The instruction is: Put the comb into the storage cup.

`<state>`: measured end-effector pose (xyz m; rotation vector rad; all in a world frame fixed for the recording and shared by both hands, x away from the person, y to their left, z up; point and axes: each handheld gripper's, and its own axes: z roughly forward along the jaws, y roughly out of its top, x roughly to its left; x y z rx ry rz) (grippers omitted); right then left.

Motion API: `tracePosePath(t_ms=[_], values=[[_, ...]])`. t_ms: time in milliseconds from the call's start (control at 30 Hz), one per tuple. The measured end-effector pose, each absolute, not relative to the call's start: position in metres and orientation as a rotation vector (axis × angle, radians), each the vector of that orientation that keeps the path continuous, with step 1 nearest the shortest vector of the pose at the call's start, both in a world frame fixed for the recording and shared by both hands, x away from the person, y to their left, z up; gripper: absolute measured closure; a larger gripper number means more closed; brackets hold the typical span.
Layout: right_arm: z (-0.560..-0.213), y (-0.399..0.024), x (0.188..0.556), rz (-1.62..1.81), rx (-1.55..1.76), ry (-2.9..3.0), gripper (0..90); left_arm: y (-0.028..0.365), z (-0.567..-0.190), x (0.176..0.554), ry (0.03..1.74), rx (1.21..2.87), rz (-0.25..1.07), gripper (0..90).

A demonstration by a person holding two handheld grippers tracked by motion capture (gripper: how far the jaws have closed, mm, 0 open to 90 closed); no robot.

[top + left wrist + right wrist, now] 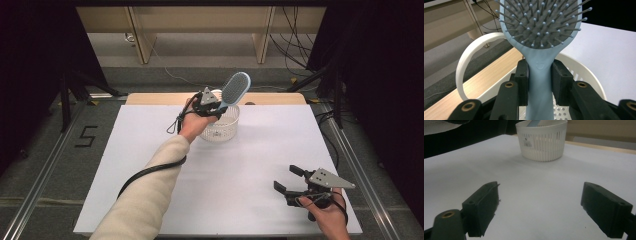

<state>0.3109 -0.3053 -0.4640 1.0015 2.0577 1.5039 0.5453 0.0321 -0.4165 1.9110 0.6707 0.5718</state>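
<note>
The left claw [218, 103] is closed on the handle of a light blue hairbrush [234, 89]. In the left gripper view the two black jaws press on both sides of the handle, just under the head of the hairbrush [541, 37], and the grey bristles face the camera. The hairbrush is held above a white basket [221, 128], with its head tilted up and to the right in the high view, over the far rim. The lower end of the handle goes down inside the basket [584, 72]; I cannot tell if it touches the bottom. The basket has slotted walls and holes in the floor, and a white hoop handle [467, 65] stands up at its side. It sits on the white counter [150, 150], near the far edge and a little left of the middle.

The right claw [289, 180] is open, with its jaws spread wide and nothing between them. It is low over the near right part of the counter, well apart from the basket. In the right gripper view the jaws point toward the basket [542, 141], which has a small label on its wall, and a piece of the blue hairbrush [536, 123] shows above its rim.
</note>
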Motion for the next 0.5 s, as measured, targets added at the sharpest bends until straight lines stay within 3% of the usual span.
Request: tracePosePath(t_ms=[367,400,500], values=[[-0.4641,-0.3053,0.3109,1.505,1.002,2.058,15.6,0.0329,-0.4227,0.5469,0.684,1.936,0.551,68.1],[-0.4641,-0.3053,0.3109,1.505,1.002,2.058,15.6,0.0328,-0.4229,0.5471,0.693,1.947,0.541,66.1],[-0.4641,-0.3054,0.3108,1.504,1.002,2.058,15.6,0.0309,-0.4226,0.5460,0.729,1.981,0.541,49.3]])
